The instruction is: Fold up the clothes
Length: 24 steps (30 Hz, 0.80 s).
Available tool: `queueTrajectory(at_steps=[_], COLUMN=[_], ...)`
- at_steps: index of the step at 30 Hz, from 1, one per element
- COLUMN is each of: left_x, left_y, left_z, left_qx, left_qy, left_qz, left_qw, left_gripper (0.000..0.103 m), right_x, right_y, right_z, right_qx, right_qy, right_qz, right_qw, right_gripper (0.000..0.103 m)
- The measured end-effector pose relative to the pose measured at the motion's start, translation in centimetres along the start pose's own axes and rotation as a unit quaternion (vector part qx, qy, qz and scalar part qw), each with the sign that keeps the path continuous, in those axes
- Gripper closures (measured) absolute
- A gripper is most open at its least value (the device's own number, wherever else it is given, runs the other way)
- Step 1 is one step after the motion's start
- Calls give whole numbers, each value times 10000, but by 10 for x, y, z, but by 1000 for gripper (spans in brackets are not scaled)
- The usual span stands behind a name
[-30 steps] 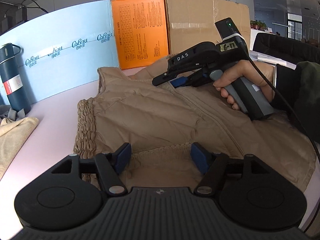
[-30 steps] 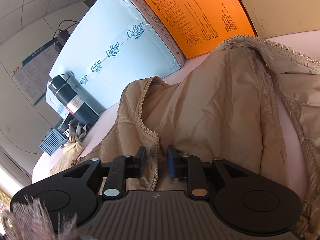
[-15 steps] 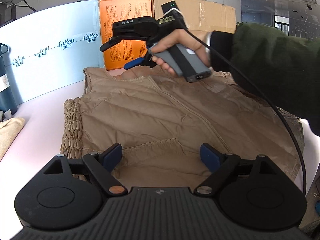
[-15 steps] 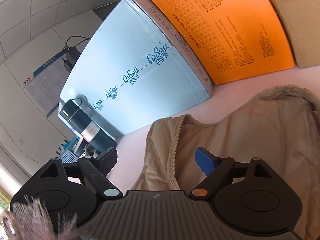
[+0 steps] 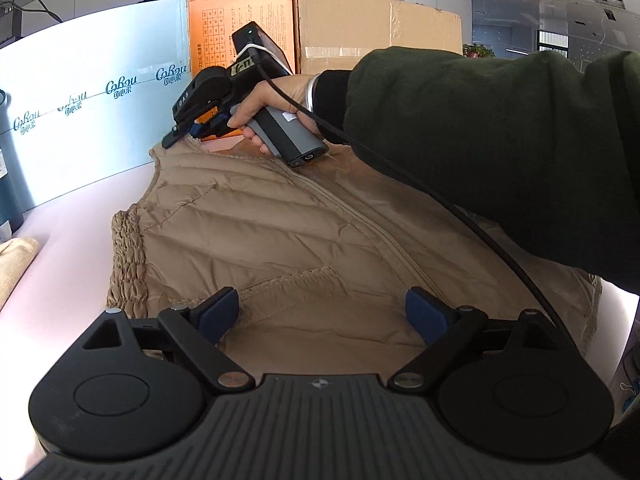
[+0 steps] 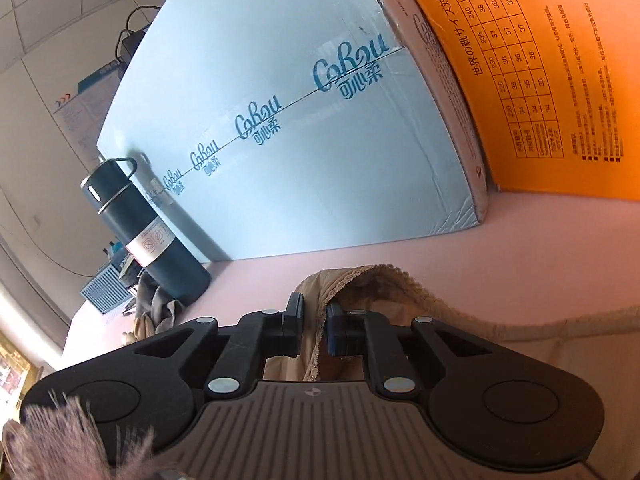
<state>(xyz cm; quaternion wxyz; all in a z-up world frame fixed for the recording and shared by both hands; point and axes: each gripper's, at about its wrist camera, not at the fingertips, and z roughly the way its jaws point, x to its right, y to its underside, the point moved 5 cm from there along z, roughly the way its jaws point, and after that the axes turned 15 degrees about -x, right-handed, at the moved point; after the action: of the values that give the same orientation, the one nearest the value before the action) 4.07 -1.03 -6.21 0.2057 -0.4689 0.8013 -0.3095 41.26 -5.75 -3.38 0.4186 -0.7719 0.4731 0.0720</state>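
A tan quilted vest (image 5: pixel 280 232) lies flat on the pink table (image 5: pixel 72 232), zip side up. My left gripper (image 5: pixel 322 312) hovers over its near hem; its jaws are opening, with nothing pinched between them. A hand in a dark green sleeve (image 5: pixel 480 140) holds my right gripper (image 5: pixel 180 136) at the vest's far left shoulder corner. In the right wrist view the right gripper (image 6: pixel 314 328) is closing its jaws, and the lace-trimmed edge of the vest (image 6: pixel 360 276) stands between the pads, which press on it.
A light blue box (image 6: pixel 300 120), an orange box (image 6: pixel 560 80) and a brown carton (image 5: pixel 380 32) stand along the back of the table. A dark blue flask (image 6: pixel 148 232) stands at the far left by crumpled cloth. Another beige garment (image 5: pixel 16 264) lies at the left edge.
The right gripper travelled left across the vest to its far shoulder corner, opened wide on the way, then closed on the trimmed edge. The left jaws spread wider; the left hand stayed put.
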Motion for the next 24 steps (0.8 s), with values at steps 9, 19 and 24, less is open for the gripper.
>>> queueTrajectory(at_steps=[9,19,24], left_x=[-1,-1,0], left_y=[0,3,4], left_z=[-4,2,1], left_qx=[-73,-77,-67], left_qy=[89,78,11], left_qz=[-40,-44,-25], left_qw=[9999,9999,10000], left_gripper=[13,12,11], right_x=[37,14,8], right_y=[7,50,112], right_z=[14,-46,-80], right_qx=[-92,-407,-475], right_qy=[-150,-573,-939], right_qz=[474,795,967], right_qw=[9987,9944,9897], right_gripper=[88,31,30])
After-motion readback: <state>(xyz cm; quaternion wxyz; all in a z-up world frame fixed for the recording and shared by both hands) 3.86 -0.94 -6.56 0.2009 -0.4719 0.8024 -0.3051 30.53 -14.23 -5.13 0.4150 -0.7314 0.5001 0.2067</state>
